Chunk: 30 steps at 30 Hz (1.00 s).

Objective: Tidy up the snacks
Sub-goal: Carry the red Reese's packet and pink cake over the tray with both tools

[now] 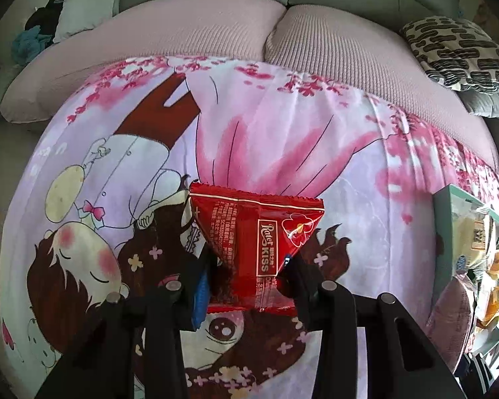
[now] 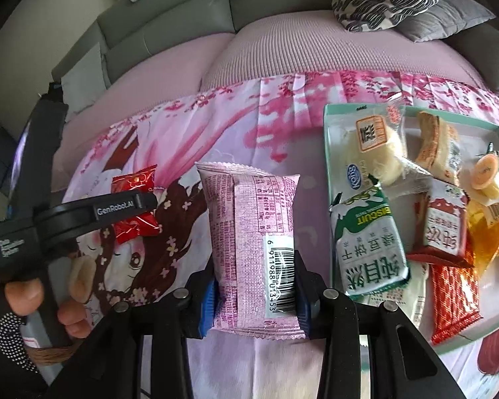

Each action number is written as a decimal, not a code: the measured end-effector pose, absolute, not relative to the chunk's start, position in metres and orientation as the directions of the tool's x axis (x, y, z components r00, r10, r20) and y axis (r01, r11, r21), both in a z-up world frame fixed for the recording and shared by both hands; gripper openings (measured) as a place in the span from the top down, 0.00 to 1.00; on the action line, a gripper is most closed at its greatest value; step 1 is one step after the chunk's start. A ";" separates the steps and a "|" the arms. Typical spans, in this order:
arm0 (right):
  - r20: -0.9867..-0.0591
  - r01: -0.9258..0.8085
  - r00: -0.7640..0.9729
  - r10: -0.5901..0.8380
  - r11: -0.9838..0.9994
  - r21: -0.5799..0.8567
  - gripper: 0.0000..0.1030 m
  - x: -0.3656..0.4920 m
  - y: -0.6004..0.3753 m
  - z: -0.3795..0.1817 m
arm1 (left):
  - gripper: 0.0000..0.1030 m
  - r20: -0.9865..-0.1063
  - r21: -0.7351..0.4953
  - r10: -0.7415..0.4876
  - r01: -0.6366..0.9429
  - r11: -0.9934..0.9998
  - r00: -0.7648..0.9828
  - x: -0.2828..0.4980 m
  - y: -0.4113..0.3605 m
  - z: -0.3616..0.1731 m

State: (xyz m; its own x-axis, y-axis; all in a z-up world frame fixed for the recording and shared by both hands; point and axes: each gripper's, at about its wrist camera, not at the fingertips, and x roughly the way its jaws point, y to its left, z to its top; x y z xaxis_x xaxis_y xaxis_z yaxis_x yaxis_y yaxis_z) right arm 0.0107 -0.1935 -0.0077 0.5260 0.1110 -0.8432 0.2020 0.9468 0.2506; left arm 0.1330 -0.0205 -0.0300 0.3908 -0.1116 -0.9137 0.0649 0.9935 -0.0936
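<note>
- Between the pads of the left gripper (image 1: 249, 282), a red Rater KISS packet (image 1: 256, 232) is pinched near its lower end; the jaws are closed on the wrapper, which puckers into a wedge at the grip and fans out to its crimped top seam.
- Between the pads of the right gripper (image 2: 254, 299), a pink snack packet (image 2: 249, 232) is clamped across its lower third, at the barcode label; the jaws are closed on it, back seam and printed panel facing up.
- Both packets are judged light, soft and air-filled, with glossy film that may slip; the contents are probably crumbly, so a firm squeeze is not advised.
- A hold across the body, as here, is judged secure; the crimped end seams would give a flatter, less crushing purchase.
- From the right wrist view, the red packet is seen held above the cartoon-print cloth (image 2: 216, 139), well left of the pink one, with a hand (image 2: 33, 302) around the left gripper's handle.
- To the right, a teal-rimmed tray (image 2: 327, 139) is seen on the cloth, holding a green biscuit packet (image 2: 371, 246), wrapped cakes and jelly cups; it is judged the likely destination.
- Beyond the cloth, pink sofa cushions (image 1: 199, 33) are seen.
</note>
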 end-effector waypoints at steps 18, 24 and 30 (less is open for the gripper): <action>-0.770 0.297 0.637 0.039 0.909 0.292 0.60 -0.018 -0.250 0.034 | 0.58 -0.850 -0.126 -0.220 0.221 0.967 0.478 0.099 -0.068 0.025; -0.768 0.379 0.641 -0.012 0.875 0.303 0.60 -0.031 -0.283 0.036 | 0.58 -0.842 -0.117 -0.252 0.295 0.948 0.477 0.083 -0.093 0.030; -0.761 0.473 0.643 -0.087 0.827 0.305 0.60 -0.050 -0.319 0.041 | 0.58 -0.841 -0.107 -0.280 0.365 0.925 0.463 0.068 -0.118 0.031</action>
